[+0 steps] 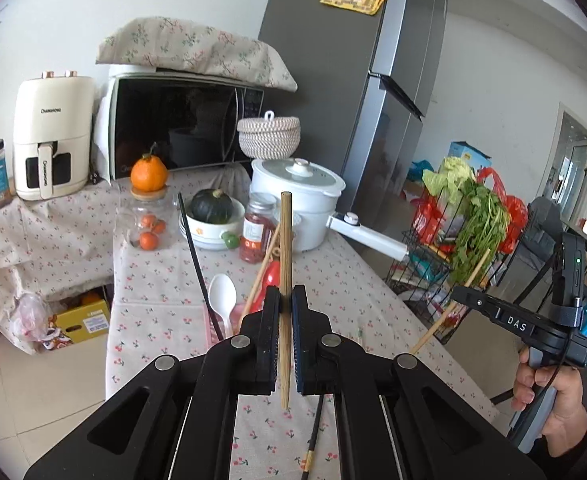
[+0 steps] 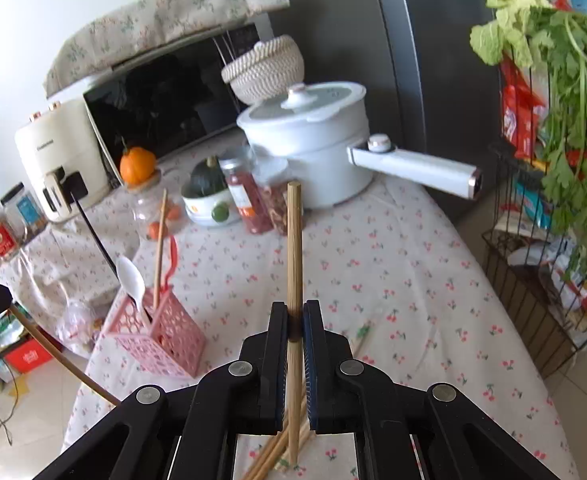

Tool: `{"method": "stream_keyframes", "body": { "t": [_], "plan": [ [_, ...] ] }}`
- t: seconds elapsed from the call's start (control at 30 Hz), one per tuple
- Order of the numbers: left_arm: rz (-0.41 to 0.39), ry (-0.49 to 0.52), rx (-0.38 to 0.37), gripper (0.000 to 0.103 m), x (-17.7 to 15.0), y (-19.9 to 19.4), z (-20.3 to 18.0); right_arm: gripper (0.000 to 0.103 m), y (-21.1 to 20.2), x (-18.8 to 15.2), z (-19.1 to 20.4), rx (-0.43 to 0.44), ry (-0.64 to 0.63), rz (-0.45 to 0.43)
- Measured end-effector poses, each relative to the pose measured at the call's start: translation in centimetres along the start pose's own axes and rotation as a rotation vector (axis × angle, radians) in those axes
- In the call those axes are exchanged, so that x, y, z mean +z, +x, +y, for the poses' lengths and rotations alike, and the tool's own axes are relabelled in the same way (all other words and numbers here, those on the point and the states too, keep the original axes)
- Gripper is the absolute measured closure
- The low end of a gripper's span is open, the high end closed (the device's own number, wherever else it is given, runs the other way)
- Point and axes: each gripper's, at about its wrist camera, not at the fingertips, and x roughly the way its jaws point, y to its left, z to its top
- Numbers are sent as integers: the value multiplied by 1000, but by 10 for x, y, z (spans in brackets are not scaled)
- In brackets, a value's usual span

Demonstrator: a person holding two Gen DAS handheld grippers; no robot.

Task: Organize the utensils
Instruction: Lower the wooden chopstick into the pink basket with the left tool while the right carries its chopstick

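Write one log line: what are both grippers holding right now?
left hand-held gripper: shut on chopstick | right hand-held gripper: shut on chopstick | pink basket: holds spoon

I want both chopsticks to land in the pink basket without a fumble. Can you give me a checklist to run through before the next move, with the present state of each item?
1. Left gripper shut on its wooden chopstick: ok, pinched between the pads and standing upright.
2. Right gripper shut on the second wooden chopstick: ok, also upright.
3. Pink basket upright on the table: ok.
4. Room in the basket: ok, though a white spoon and other utensils already stand in it.
5. Basket footing: cannot tell, it sits close to the table's edge.
6. Loose chopsticks left on the table: not ok, several remain.
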Motion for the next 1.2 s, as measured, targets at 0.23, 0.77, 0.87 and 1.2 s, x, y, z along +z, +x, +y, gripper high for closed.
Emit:
{"method": "stream_keyframes", "body": {
  "t": [0.23,0.77,0.87,1.2],
  "plan": [
    [-119,-44,54,97,29,-5,15,97,-7,27,13,52,25,-96],
    [-46,2,198,97,14,73,42,97,23,35,38,138,78,-102],
    [8,-17,173,97,9,91,49,97,26,36,43,149,80,-102],
    [109,-84,132,56,-2,117,58,97,31,38,58,191,79,-116]
  ]
}}
